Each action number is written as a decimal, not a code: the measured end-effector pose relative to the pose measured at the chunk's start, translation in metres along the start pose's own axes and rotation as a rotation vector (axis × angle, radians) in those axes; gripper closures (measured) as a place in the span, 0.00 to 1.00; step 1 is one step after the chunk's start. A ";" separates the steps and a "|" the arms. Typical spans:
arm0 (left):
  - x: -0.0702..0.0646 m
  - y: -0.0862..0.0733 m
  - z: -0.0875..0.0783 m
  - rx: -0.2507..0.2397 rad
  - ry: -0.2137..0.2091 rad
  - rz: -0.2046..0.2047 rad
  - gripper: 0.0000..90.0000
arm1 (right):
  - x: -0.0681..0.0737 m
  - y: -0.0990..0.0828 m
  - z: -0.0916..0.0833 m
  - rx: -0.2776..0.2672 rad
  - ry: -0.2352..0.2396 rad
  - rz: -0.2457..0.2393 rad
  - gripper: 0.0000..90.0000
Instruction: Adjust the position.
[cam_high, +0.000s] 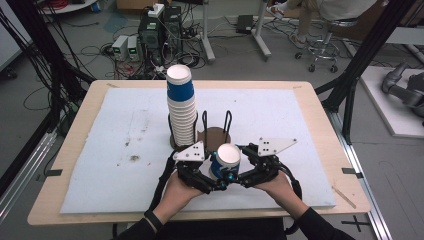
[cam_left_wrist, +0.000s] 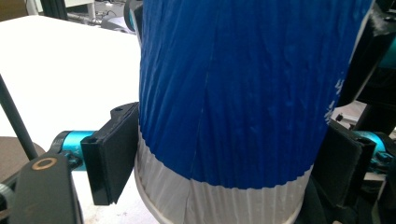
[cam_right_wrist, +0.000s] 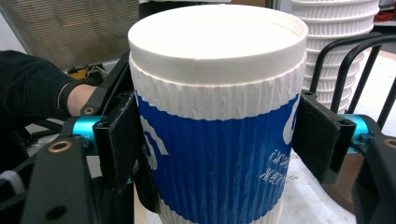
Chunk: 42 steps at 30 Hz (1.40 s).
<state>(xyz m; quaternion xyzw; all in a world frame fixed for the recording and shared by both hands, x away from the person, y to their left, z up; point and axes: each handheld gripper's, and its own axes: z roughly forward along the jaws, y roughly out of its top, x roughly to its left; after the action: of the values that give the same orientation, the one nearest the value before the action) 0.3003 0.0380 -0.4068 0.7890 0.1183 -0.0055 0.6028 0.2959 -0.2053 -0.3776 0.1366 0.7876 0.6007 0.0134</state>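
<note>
The cup (cam_high: 226, 161) sits upside down, base up, near the front of the worktop (cam_high: 120, 150), just in front of the wire rack (cam_high: 216, 131) w/ the tall cup stack (cam_high: 181, 107) — prob. so you can pull nested cups apart. Your right hand-held gripper (cam_right_wrist: 219, 135) pinches it mid-wall, jaws partly spread. Your left hand-held gripper (cam_left_wrist: 224, 161) has its pads on the sides too — about half open.

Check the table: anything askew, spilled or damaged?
Two things: brown stains mark the white foam mat, left of the tall stack of blue-and-white paper cups, which leans slightly. The inverted ribbed blue-and-white paper cup looks undamaged.
</note>
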 end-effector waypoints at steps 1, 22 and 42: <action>0.000 0.000 0.000 0.000 0.000 0.000 0.20 | 0.000 0.000 -0.001 0.000 -0.001 -0.004 0.27; -0.001 0.003 0.004 0.109 0.016 0.043 0.21 | -0.004 0.015 -0.013 0.030 0.027 0.022 0.33; 0.006 -0.006 0.000 -0.110 -0.089 -0.067 0.18 | -0.003 0.017 -0.024 -0.115 0.047 0.053 0.34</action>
<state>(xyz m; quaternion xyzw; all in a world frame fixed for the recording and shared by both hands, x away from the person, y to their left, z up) 0.3052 0.0406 -0.4134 0.7494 0.1181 -0.0543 0.6493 0.2979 -0.2242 -0.3551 0.1426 0.7480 0.6481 -0.0132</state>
